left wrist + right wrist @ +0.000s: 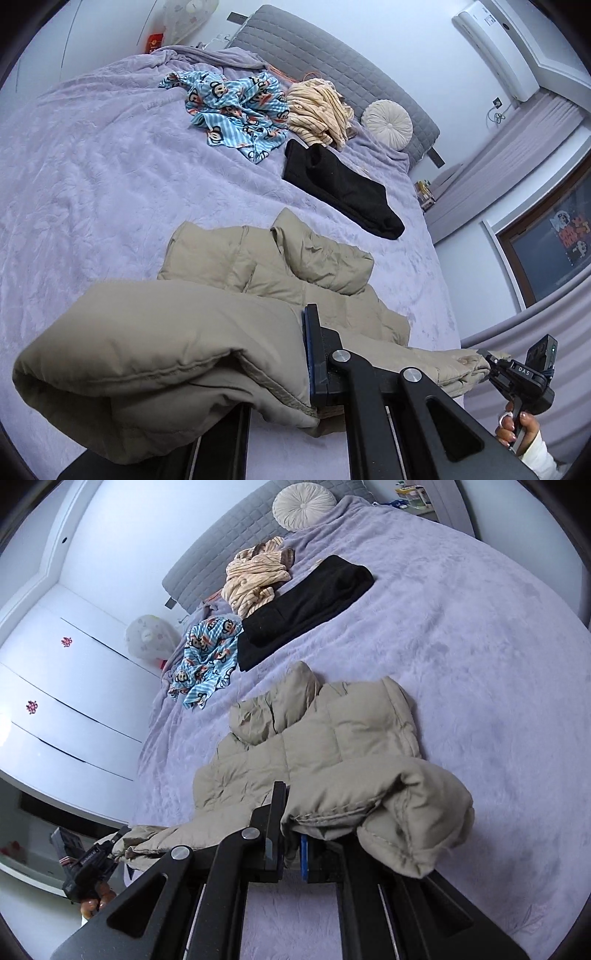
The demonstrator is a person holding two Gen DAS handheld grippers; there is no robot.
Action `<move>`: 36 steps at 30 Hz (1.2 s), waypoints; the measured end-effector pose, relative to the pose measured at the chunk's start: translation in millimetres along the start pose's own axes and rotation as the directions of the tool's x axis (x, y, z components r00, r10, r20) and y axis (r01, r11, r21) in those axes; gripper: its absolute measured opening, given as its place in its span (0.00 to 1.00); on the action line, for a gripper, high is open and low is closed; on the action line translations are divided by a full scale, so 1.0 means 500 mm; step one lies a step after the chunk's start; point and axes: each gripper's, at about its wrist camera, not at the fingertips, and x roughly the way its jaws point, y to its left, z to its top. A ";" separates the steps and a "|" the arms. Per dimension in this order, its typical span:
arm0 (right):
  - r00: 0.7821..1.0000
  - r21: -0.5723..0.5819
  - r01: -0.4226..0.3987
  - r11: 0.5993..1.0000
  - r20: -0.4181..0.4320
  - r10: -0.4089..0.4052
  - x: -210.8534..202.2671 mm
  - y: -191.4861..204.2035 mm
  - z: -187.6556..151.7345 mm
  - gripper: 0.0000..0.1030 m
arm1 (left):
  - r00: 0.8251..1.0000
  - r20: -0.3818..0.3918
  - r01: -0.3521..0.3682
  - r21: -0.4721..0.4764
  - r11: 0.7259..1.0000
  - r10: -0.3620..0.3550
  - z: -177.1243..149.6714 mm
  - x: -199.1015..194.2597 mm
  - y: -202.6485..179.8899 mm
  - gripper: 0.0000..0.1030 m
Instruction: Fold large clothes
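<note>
A beige puffer jacket [280, 266] [314, 738] lies on the lavender bed [92, 166] [480, 627], its near hem lifted off the cover. My left gripper [304, 350] is shut on one hem corner, and the padded cloth bulges over its left finger. My right gripper [291, 834] is shut on the other corner, which droops to the right of it. Each view shows the other gripper at the far end of the hem: the right gripper [487, 360] at lower right with a hand [517, 424] on its handle, the left gripper [118, 840] at lower left.
Beyond the jacket lie a folded black garment [343, 188] [306, 602], a blue monkey-print garment [236, 110] [207, 657] and a yellow striped one [317, 110] [255, 579]. A round cushion [388, 123] [304, 504] leans on the grey headboard [295, 44]. A white wardrobe [55, 683] flanks the bed.
</note>
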 end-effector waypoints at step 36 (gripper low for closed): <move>0.991 0.151 0.098 0.984 -0.106 -0.083 0.426 -0.119 0.199 0.73 | 0.983 -0.095 -0.132 0.213 0.968 0.155 0.168 0.374 0.079 0.78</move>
